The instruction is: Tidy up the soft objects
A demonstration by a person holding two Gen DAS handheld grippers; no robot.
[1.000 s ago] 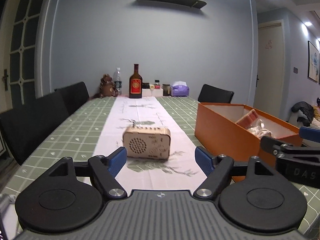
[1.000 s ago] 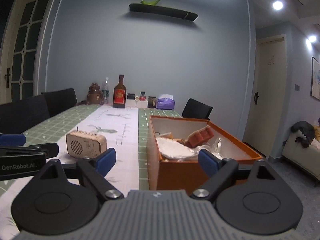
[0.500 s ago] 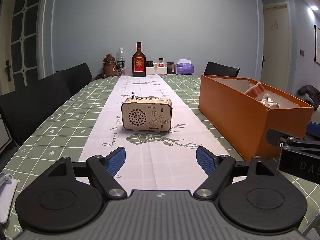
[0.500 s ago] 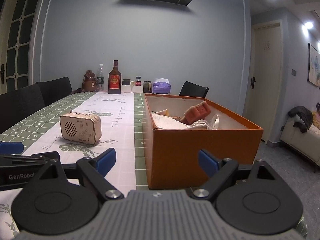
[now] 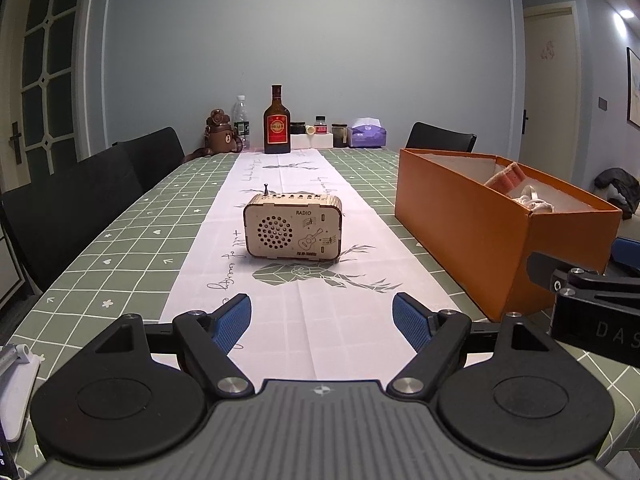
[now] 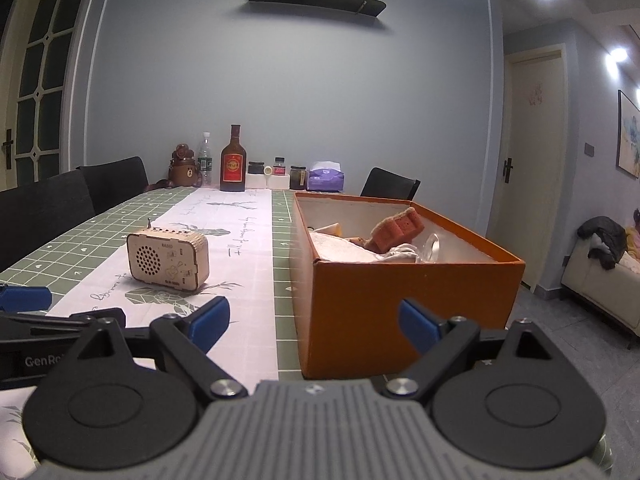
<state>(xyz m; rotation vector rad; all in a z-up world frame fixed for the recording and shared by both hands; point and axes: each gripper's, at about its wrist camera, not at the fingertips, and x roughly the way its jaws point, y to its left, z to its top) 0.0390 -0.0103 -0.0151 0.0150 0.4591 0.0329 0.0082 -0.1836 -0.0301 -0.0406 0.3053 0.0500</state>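
Orange box (image 5: 472,240) nearer — left gripper (image 5: 322,322) lower.

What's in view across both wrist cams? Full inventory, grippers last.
wooden radio: 1, pale wood, on the white runner, left of the box
orange box: 1, open-topped, table's right side
pink sponge-like block: 1, inside the box, on white soft items
liquor bottle: 1, brown with red label, far end of table
water bottle: 1, clear, beside the bear-shaped bottle
tissue pack: 1, purple, far end
black chairs: at least 3, around the table
left gripper: blue pads, open, empty
right gripper: blue pads, open, empty
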